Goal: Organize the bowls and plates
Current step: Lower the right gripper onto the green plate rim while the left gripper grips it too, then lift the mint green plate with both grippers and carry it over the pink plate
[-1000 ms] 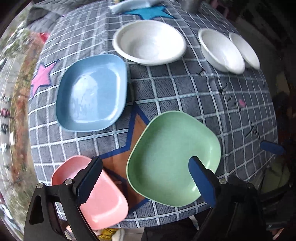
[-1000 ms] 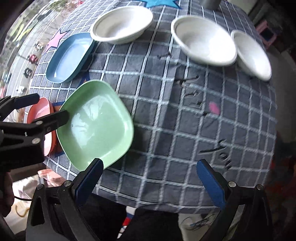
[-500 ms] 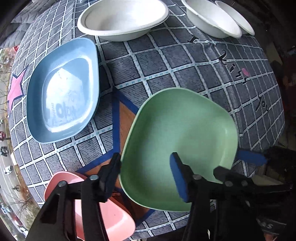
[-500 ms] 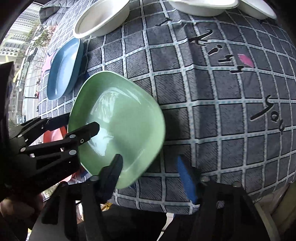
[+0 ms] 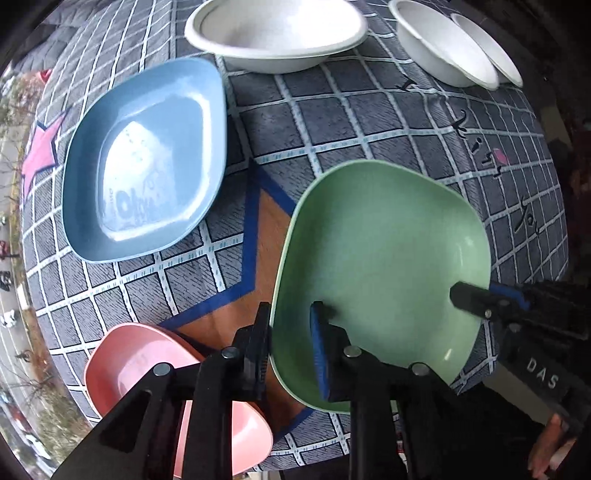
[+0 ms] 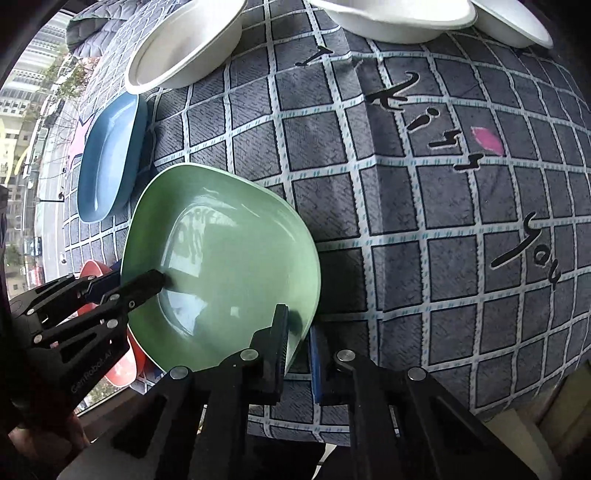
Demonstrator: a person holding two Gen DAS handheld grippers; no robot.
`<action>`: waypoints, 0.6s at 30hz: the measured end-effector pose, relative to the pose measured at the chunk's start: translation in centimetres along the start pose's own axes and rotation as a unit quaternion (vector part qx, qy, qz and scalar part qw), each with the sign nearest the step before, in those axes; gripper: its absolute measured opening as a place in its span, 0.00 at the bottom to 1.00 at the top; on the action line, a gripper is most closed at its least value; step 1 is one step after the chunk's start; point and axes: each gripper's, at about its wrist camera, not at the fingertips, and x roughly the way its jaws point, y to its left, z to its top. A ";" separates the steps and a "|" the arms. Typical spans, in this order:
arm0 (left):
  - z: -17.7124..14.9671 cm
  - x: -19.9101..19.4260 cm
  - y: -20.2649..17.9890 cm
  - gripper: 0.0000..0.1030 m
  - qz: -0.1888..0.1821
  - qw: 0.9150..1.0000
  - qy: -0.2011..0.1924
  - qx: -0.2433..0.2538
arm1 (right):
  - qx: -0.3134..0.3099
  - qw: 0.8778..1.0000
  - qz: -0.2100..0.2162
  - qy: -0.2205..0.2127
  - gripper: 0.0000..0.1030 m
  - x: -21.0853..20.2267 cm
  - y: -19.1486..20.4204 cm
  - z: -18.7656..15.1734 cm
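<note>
You are at the pick-up step: both claws have just been closing on the green plate [image 5: 384,266], which lies on the checked tablecloth [image 5: 332,122] near the front edge, between the blue plate [image 5: 147,158] and the bare right side of the cloth. Your left gripper [image 5: 288,350] pinches the plate's near-left rim, one jaw outside and the blue pad inside the well. Your right gripper [image 6: 297,347] clamps the near-right rim the same way, its blue pad outside. Both point almost straight down, your left upright and your right tipped a little off vertical.

By my reading, the next move calls for a level, even lift with both hands so the rim doesn't slip, then a carry to a stack, likely the blue plate or the pink plate [image 5: 147,369] just left of your left claw. The white bowls [image 5: 277,33] wait untouched at the far side
</note>
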 end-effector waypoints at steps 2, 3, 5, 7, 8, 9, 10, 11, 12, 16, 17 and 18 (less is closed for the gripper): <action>0.0 0.0 -0.2 0.22 -0.004 1.000 0.000 -0.003 | -0.008 1.000 -0.005 -0.006 0.11 -0.9 -0.4 0.5; -0.2 -0.1 -0.4 0.22 -0.008 1.000 0.000 -0.008 | -0.009 1.000 -0.005 -0.011 0.11 -1.4 -0.6 0.6; -0.3 -0.6 -0.7 0.22 -0.020 1.000 -0.002 -0.019 | -0.004 1.000 0.001 -0.018 0.10 -2.9 -0.5 1.0; -0.4 -1.0 -1.1 0.22 -0.027 0.999 -0.003 -0.020 | 0.002 1.000 0.006 -0.023 0.09 -3.7 -1.1 1.3; -0.5 -1.1 -1.4 0.22 -0.027 0.999 -0.004 -0.017 | 0.004 1.000 0.007 -0.024 0.09 -4.2 -1.4 1.6; -0.7 -1.4 -1.5 0.22 -0.027 1.000 -0.004 -0.016 | 0.005 1.000 0.008 -0.024 0.09 -4.6 -1.6 1.9; -1.0 -1.4 -2.2 0.22 -0.028 0.999 -0.004 -0.015 | 0.004 1.000 0.008 -0.025 0.09 -4.8 -1.9 2.1; -1.2 -1.5 -2.5 0.22 -0.031 0.999 -0.004 -0.016 | 0.002 1.000 0.010 -0.026 0.09 -5.4 -2.2 2.5; -1.5 -1.9 -2.5 0.22 -0.032 0.999 -0.005 -0.016 | -0.001 1.000 0.010 -0.028 0.09 -5.5 -2.4 2.3; -2.9 -2.2 -3.4 0.22 -0.038 0.999 -0.005 -0.019 | -0.021 0.999 0.010 -0.028 0.09 -7.7 -1.8 4.2; -3.1 -2.3 -3.8 0.22 -0.038 0.999 -0.005 -0.021 | -0.027 0.999 0.009 -0.028 0.09 -8.0 -1.9 4.2; -3.5 -2.4 -4.2 0.22 -0.038 0.999 -0.006 -0.024 | -0.034 0.999 0.008 -0.027 0.09 -8.4 -1.9 4.6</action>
